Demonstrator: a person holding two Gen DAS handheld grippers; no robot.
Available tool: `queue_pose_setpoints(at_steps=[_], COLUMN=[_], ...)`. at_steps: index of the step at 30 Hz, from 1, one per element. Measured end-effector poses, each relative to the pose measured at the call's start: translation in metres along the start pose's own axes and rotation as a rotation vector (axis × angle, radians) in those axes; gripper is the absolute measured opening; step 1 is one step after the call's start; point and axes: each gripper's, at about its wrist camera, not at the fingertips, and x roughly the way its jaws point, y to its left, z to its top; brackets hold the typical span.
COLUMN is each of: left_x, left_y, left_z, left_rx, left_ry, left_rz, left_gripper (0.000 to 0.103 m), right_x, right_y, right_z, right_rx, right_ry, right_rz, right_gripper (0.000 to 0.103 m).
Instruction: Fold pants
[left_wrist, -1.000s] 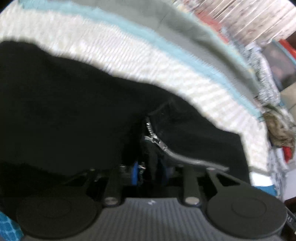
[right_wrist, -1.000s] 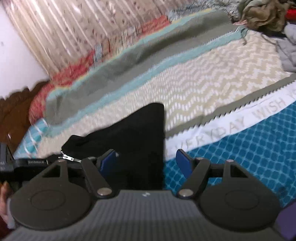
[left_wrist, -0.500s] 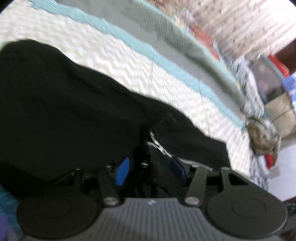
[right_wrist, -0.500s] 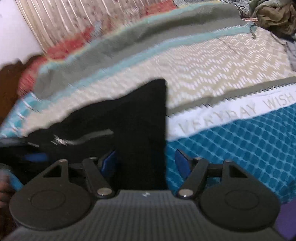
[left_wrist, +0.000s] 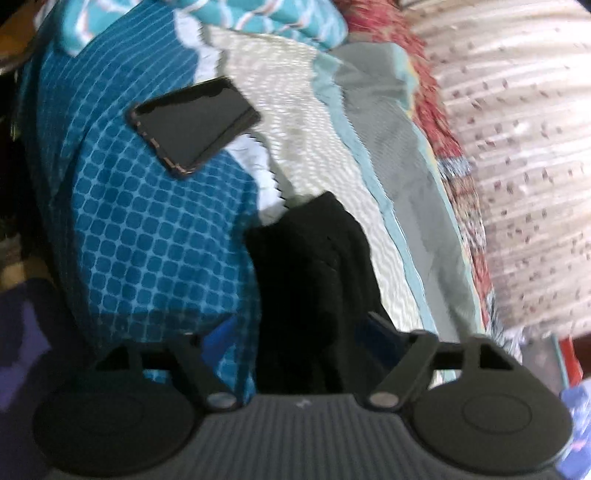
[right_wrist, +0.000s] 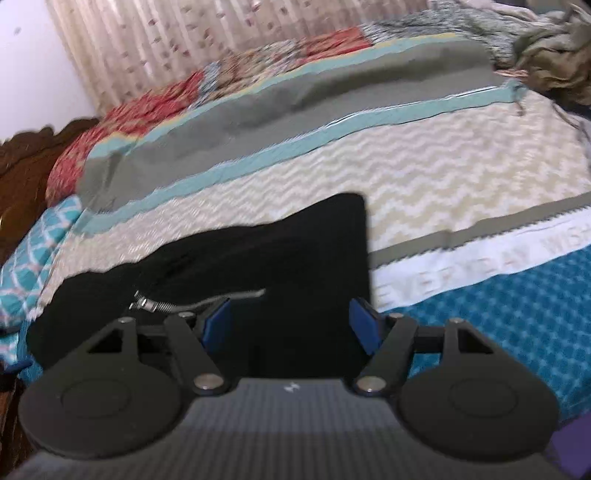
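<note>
Lying folded on the bedspread (right_wrist: 461, 177), black pants (right_wrist: 295, 258) show a silver zipper (right_wrist: 147, 304).

I am in a bedroom in someone's home. My claws hang over a made bed spread with a patchwork bedspread (right_wrist: 443, 177) of cream zigzag, grey and teal bands, plus a blue grid panel bearing printed words. A teal patterned pillow (right_wrist: 33, 258) lies at one end beside a carved dark wood headboard (right_wrist: 26, 166). Pale flowered curtains (right_wrist: 177, 44) hang behind, crumpled clothes (right_wrist: 550, 62) are heaped at the far edge, and a phone (left_wrist: 192, 125) rests on the cover.
</note>
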Motion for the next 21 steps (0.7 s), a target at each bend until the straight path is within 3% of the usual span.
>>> queue_pose_setpoints(at_steps=[5, 8, 9, 11, 12, 13, 15, 21], left_x=[0.033, 0.044, 0.045, 0.047, 0.048, 0.052, 0.054, 0.023], left_y=[0.014, 0.013, 0.011, 0.005, 0.002, 0.000, 0.000, -0.017], left_z=[0.017, 0.027, 0.029, 0.033, 0.034, 0.035, 0.036, 0.022], left_rx=[-0.089, -0.077, -0.072, -0.047, -0.026, -0.004, 0.013, 0.037], left_ry=[0.025, 0.018, 0.014, 0.005, 0.004, 0.011, 0.019, -0.026], left_rz=[-0.038, -0.048, -0.048, -0.050, -0.036, -0.021, -0.016, -0.107], left_gripper=[0.084, 0.084, 0.081, 0.064, 0.049, 0.041, 0.031, 0.024], right_x=[0.002, 0.005, 0.005, 0.006, 0.007, 0.008, 0.009, 0.011], right_y=[0.016, 0.020, 0.023, 0.028, 0.032, 0.034, 0.038, 0.045], right_z=[-0.003, -0.004, -0.005, -0.007, -0.008, -0.008, -0.009, -0.010], right_rx=[-0.050, -0.055, -0.053, -0.049, -0.050, -0.053, -0.059, -0.077], right_ry=[0.032, 0.045, 0.047, 0.053, 0.053, 0.055, 0.057, 0.064], right_rz=[0.007, 0.000, -0.003, -0.007, -0.009, -0.009, -0.007, -0.001], right_gripper=[0.072, 0.072, 0.072, 0.072, 0.072, 0.072, 0.072, 0.072])
